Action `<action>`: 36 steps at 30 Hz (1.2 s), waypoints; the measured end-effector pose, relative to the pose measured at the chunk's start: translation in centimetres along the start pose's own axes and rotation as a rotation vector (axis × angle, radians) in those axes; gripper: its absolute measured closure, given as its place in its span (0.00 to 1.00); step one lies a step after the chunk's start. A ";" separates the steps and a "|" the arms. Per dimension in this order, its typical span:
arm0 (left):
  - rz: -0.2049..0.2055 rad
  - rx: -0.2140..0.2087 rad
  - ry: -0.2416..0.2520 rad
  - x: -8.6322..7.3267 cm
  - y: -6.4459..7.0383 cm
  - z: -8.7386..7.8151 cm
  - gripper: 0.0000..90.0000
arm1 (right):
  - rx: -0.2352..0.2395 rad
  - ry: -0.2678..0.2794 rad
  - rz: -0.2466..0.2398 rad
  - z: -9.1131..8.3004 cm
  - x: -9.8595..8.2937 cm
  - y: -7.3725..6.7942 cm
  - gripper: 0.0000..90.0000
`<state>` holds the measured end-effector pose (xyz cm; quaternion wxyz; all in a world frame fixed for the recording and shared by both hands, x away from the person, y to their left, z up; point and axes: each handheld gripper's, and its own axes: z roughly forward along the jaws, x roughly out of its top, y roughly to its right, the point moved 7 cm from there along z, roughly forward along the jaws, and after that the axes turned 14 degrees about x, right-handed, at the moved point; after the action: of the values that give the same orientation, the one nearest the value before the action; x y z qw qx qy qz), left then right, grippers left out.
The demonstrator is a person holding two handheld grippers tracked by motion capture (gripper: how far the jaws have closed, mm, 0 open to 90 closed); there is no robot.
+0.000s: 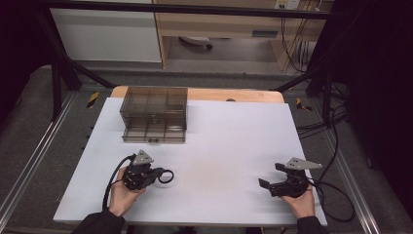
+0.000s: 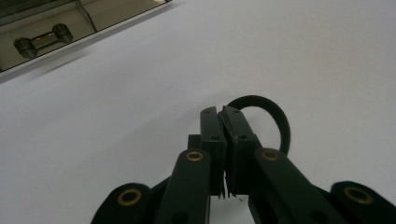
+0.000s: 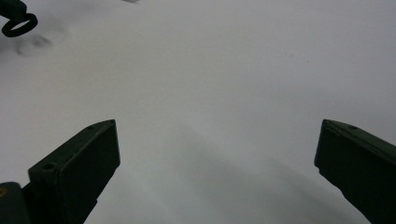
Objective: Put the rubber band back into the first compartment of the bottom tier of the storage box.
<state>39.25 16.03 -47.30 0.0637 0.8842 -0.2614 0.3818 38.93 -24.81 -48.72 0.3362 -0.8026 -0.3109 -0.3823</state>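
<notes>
A thin black ring (image 1: 166,176) lies just above the white table (image 1: 219,146), pinched at its near edge by my left gripper (image 1: 159,174). In the left gripper view the two jaws are pressed together on the ring (image 2: 278,122), and most of its loop sticks out past my left gripper (image 2: 222,113) to the right. My right gripper (image 1: 271,175) rests low at the table's right front, with its jaws wide apart and nothing between them. My right gripper (image 3: 217,140) looks over bare white table, with the ring (image 3: 18,25) small at the top left.
A smoky see-through drawer box (image 1: 154,113) stands at the table's back left, its bottom drawer (image 1: 154,132) pulled out toward me. The drawer's handle (image 2: 43,39) is in the left gripper view. Cables (image 1: 336,195) trail off the table's right edge.
</notes>
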 end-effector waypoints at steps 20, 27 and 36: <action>-0.035 0.035 0.007 -0.2 -2.2 -0.6 0.97 | 0.002 -0.003 0.000 0.0 0.0 0.0 0.01; -0.054 0.053 0.011 -0.2 -3.2 -0.8 0.97 | 0.002 -0.005 0.000 0.0 0.0 0.0 0.01; -0.073 0.076 0.009 -0.3 -4.3 -0.9 0.97 | 0.003 -0.006 0.001 0.1 -0.1 0.0 0.01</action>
<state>40.76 20.12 -46.52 0.0451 0.8931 -0.2140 0.3930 38.93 -24.78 -48.79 0.3364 -0.8035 -0.3121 -0.3792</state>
